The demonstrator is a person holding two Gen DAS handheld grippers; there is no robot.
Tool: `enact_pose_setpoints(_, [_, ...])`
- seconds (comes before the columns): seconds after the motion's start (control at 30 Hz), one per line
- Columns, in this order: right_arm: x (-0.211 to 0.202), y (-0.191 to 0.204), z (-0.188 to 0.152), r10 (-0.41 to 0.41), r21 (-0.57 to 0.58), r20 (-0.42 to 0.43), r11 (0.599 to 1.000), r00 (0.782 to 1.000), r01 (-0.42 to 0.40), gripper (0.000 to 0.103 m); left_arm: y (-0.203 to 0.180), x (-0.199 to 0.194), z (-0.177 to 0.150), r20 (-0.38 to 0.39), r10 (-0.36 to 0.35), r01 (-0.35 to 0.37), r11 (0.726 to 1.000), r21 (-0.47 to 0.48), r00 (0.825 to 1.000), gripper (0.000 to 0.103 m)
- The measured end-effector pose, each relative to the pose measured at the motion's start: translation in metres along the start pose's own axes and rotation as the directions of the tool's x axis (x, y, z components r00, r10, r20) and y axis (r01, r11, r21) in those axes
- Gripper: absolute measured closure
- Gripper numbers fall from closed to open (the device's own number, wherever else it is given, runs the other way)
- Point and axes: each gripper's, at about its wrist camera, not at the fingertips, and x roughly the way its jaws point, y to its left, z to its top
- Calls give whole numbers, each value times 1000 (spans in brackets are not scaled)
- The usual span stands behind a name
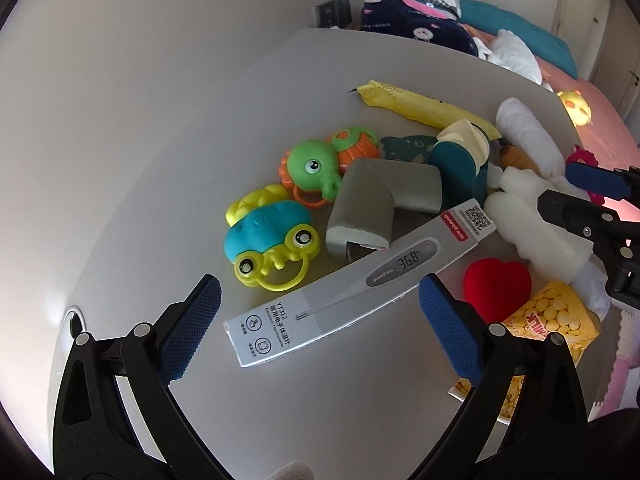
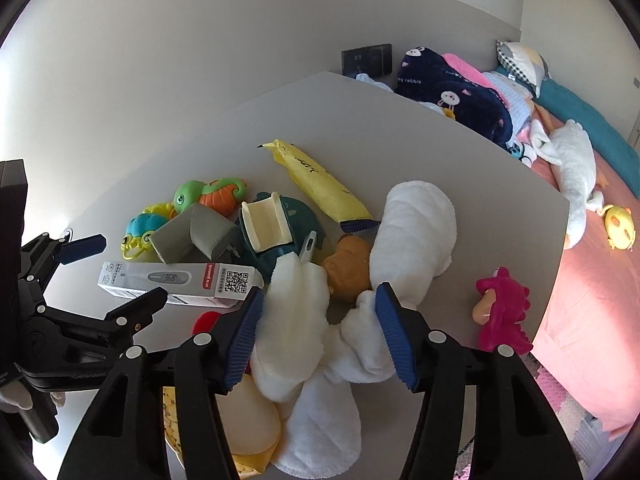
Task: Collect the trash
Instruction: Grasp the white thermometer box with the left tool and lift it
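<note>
L gripper [image 1: 320,308] jaws wide apart over thermometer box [image 1: 360,276], not gripping. R gripper [image 2: 318,320] half-open w/ white cloths [image 2: 320,340] between pads; grip unclear.

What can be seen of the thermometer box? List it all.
The thermometer box is a long, flat grey-and-white carton printed with a thermometer reading 36.8, a red label and a QR code at one end, icons at the other. It looks closed and lies flat on the table, one end against the grey foam corner piece, between the left tool's open pads, untouched.
</note>
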Motion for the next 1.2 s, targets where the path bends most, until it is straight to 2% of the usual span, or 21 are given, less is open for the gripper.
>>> enact_pose_setpoints(0.23, [1,-1,3,21,-4,1,1000,1000,-21,72,-1,16,-5,-49,-32,34,998,44,998,29])
enact_pose_setpoints(0.27, [1,-1,3,36,-5,-1,999,999,-36,82,1,16,-5,-40,-46,48,998,39,998,35])
enact_pose_setpoints(0.4, [3,-1,3,85,21,-19,996,996,-85,85,2,14,-6,-26,-31,32,999,36,999,50])
enact_pose_setpoints(0.43, [2,-1,3,92,26,-17,995,996,-92,86,2,13,-7,-22,-26,27,999,35,999,61])
enact_pose_setpoints(0.53, [-1,-3,4,118,43,-13,992,993,-117,88,2,10,-9,-18,-45,45,999,24,999,74])
enact_pose_setpoints(0.7, [-14,-7,5,143,50,10,988,990,-143,91,2,-2,-14,7,-58,58,998,-21,998,76])
enact_pose_setpoints(0.9, [-37,-12,6,173,52,68,983,983,-177,93,10,-40,-20,70,-64,71,993,-99,995,76])
enact_pose_setpoints(1.2, [-77,-33,10,189,58,169,978,967,-201,93,-13,-79,-6,154,-49,67,992,-109,987,76])
